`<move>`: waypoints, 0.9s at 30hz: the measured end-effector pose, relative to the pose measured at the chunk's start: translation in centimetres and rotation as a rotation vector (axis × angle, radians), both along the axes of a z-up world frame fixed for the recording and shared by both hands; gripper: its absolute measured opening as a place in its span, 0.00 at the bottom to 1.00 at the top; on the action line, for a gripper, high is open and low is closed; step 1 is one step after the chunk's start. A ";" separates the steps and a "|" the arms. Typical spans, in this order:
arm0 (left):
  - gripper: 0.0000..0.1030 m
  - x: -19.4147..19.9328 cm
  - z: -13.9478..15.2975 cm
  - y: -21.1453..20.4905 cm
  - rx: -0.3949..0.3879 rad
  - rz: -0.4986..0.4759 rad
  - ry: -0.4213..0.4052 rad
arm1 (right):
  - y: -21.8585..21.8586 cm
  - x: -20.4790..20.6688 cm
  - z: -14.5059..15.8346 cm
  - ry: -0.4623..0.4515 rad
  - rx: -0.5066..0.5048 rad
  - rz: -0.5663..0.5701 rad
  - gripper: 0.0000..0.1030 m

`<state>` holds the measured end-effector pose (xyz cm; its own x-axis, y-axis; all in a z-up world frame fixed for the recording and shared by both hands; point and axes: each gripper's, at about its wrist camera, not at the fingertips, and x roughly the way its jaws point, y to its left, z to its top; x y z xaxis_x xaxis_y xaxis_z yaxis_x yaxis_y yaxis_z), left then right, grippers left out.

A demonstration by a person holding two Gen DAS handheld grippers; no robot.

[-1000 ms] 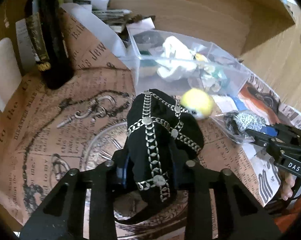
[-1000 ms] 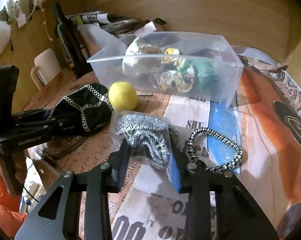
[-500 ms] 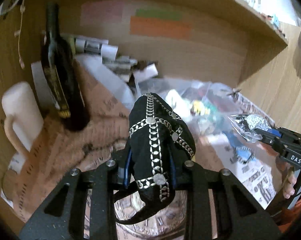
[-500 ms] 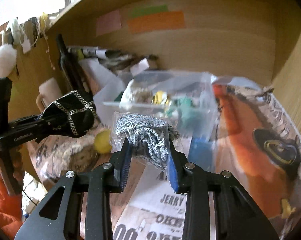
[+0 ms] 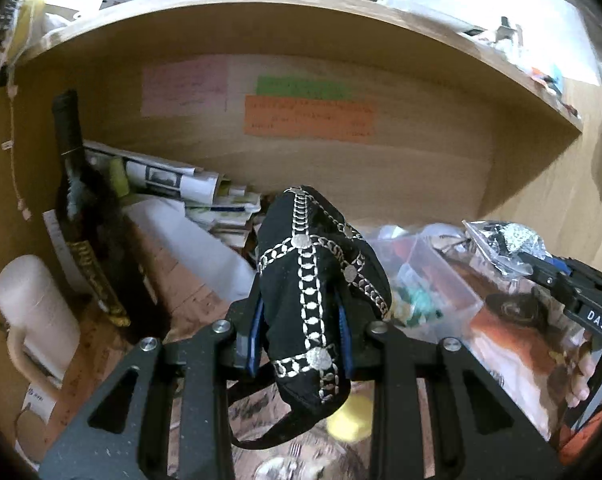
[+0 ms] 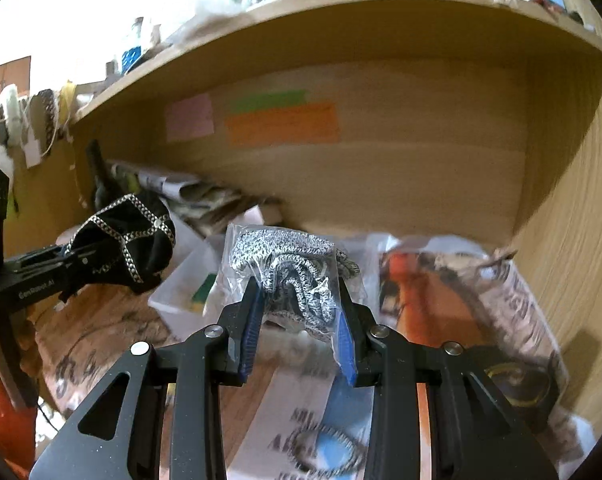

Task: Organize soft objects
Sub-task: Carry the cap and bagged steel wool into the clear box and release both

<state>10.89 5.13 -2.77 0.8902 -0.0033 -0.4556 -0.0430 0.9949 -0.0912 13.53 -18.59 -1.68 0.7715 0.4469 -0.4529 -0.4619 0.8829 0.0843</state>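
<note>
Left wrist view: the left gripper [image 5: 301,336] is clamped on a black cap with silver chain trim [image 5: 315,292], held above the desk; the cap hides most of a yellow ball [image 5: 351,420] below it and part of the clear plastic bin [image 5: 437,280] beyond; right wrist view: the right gripper [image 6: 299,340] is closed on a clear bag of grey knitted cord [image 6: 293,276], lifted near the bin [image 6: 181,292], whose contents blur; a dark bottle [image 5: 87,216] stands far left.

Left gripper [image 5: 301,334] raised off table, blue-padded jaws clamped on black chain-trimmed pouch [image 5: 315,292]. Right gripper [image 6: 299,330] raised alongside, jaws pinching clear bag of grey cord [image 6: 297,276]. Grippers apart, both pointing toward shelf.
</note>
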 end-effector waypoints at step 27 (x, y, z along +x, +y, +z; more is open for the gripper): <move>0.29 13.7 -5.5 -1.9 -0.054 -0.110 0.262 | 4.1 9.1 -6.5 0.195 -0.140 -0.011 0.30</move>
<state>24.60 3.21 -8.25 0.7350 -0.1242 -0.6666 0.0361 0.9889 -0.1445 22.59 -14.53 -8.22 0.6679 0.3612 -0.6507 -0.4393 0.8971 0.0471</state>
